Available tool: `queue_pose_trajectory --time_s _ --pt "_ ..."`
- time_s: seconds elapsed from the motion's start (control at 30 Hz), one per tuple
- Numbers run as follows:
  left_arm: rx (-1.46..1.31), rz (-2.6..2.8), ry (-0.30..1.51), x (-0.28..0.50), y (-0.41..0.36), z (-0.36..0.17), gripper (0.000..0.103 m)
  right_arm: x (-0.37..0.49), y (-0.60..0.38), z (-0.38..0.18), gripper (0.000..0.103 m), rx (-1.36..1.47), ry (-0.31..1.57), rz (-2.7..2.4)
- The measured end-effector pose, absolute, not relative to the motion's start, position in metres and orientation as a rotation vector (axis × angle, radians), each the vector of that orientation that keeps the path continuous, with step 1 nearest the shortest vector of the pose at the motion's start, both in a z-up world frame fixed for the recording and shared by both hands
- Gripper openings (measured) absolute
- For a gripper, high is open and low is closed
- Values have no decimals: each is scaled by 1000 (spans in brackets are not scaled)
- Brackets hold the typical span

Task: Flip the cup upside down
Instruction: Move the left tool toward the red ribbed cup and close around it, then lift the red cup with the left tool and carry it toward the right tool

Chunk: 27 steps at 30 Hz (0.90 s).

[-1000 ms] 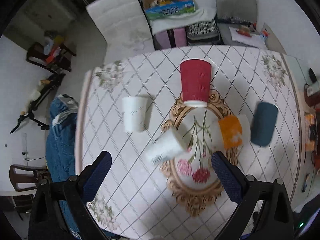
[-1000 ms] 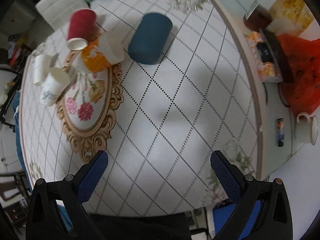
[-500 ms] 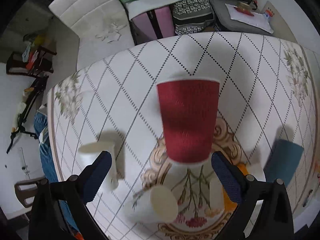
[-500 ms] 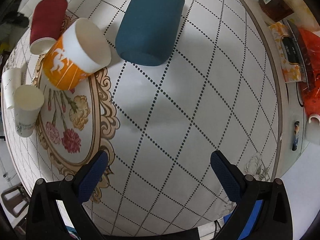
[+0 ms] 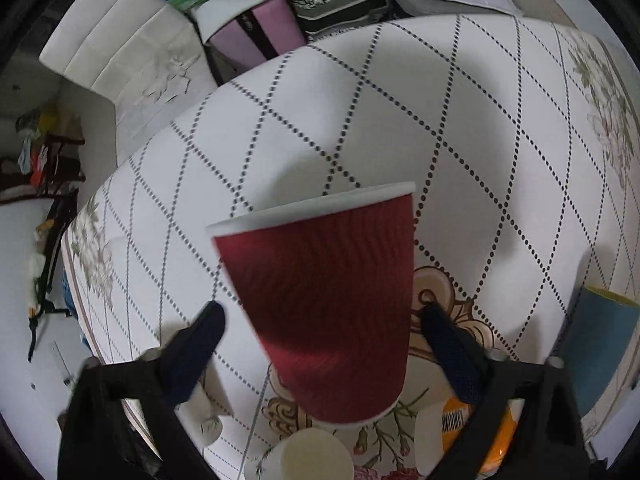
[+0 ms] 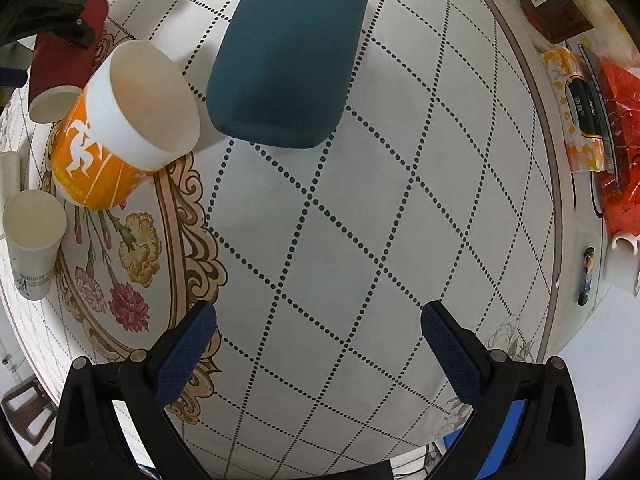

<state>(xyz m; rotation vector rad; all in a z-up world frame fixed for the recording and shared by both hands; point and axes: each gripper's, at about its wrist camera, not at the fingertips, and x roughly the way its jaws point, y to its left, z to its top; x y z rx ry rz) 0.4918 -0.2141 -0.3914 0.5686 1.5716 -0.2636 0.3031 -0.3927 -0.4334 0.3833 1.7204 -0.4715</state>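
Observation:
A red ribbed paper cup (image 5: 328, 304) stands mouth-down on the table, filling the middle of the left wrist view. My left gripper (image 5: 320, 320) is open, with one finger on each side of the cup, apart from it. The red cup also shows in the right wrist view (image 6: 60, 68) at the far left, under the left gripper. My right gripper (image 6: 318, 320) is open and empty above the bare tablecloth. A teal cup (image 6: 288, 52) lies ahead of it, and an orange and white cup (image 6: 120, 128) stands upright to its left.
A small white paper cup (image 6: 32, 240) stands upright at the left of the flower mat (image 6: 176, 232). A second white cup (image 6: 8, 168) is behind it. A tissue pack (image 6: 576, 120), a red bag (image 6: 620, 136) and a white mug (image 6: 624, 256) lie past the table's right edge. A white chair (image 5: 120, 52) stands behind the table.
My left gripper has moved forward and down until its fingers flank the red cup. My right gripper has moved closer to the teal cup. No cup has been moved.

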Motion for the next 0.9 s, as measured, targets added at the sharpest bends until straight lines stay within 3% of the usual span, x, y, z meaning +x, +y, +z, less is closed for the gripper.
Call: queue_pose_trajectory --time_s 0.5,0.9 --pt "583 -283 1451 491 -221 -373 74 291 -398 -428 103 372 1696 -491" --pt "404 -350 1423 443 -206 -277 74 254 -435 -383 103 399 1625 -509"
